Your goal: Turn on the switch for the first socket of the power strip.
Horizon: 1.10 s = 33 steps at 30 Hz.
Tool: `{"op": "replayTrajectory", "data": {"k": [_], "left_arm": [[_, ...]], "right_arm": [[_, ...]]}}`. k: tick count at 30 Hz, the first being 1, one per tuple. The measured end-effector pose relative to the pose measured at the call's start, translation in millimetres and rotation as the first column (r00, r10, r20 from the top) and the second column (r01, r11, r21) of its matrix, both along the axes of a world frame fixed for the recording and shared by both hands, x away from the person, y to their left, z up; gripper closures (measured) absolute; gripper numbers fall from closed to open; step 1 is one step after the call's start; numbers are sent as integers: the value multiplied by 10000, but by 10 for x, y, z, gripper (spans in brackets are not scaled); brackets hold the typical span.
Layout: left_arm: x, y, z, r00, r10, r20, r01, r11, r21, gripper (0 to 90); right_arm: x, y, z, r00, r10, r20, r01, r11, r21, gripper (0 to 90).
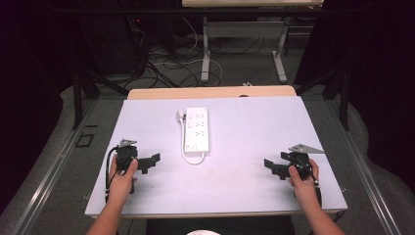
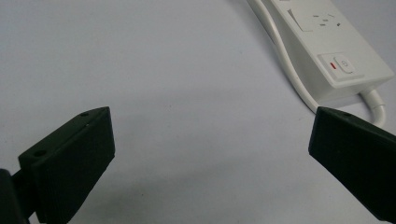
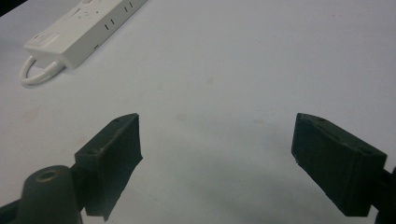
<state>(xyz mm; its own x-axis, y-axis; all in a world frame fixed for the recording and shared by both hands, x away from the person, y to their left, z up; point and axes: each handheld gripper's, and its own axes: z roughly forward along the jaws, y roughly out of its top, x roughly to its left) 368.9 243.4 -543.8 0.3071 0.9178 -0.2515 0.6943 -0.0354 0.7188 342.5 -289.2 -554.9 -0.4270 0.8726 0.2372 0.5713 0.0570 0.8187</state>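
A white power strip [image 1: 197,129] lies flat on the table [image 1: 244,186], slightly left of the middle and toward the far half, its long side running from near to far. Its white cord [image 1: 188,155] leaves the near end, curls in a small loop on the table and runs back along the strip's left side to a white plug [image 1: 180,116] lying by the far left corner. In the left gripper view the strip's near end shows a rocker switch [image 2: 343,65] with a small red mark beside it and a socket farther along. The left tongs [image 1: 150,162] rest at the near left of the table, held in the person's left hand [image 1: 122,171], pointing right toward the middle; their jaws stand wide apart with nothing between them, and the strip's near end lies just beyond the right jaw in the left gripper view. The right tongs [image 1: 273,166] sit at the near right, held in the right hand [image 1: 304,180], pointing left, jaws likewise wide apart and empty over bare table. Both tongs are well apart from the strip and from each other. Beyond the table's far edge, a dark floor carries tangled cables [image 1: 166,63] and the legs of another desk [image 1: 244,34].
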Motion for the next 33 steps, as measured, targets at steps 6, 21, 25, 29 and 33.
{"op": "replayTrajectory", "data": {"k": [6,21,25,29,33], "left_arm": [[17,30,-53,10000,-55,-77,56,9999,87,4],[-8,70,-96,9999,-140,101,134,9983,576,3],[-6,90,-92,10000,-84,47,81,9983,583,4],[5,97,-104,10000,-27,70,23,9983,582,3],[5,101,-108,10000,8,79,-12,9985,554,4]], "right_arm": [[27,-3,1,10000,-90,-3,90,9999,88,150],[52,36,23,9999,87,64,-87,9999,-67,150],[66,36,10,9999,104,65,-103,9999,-102,150],[73,29,7,9999,92,64,-91,9999,-112,150],[71,26,10,10000,64,21,-64,10000,-33,150]]}}
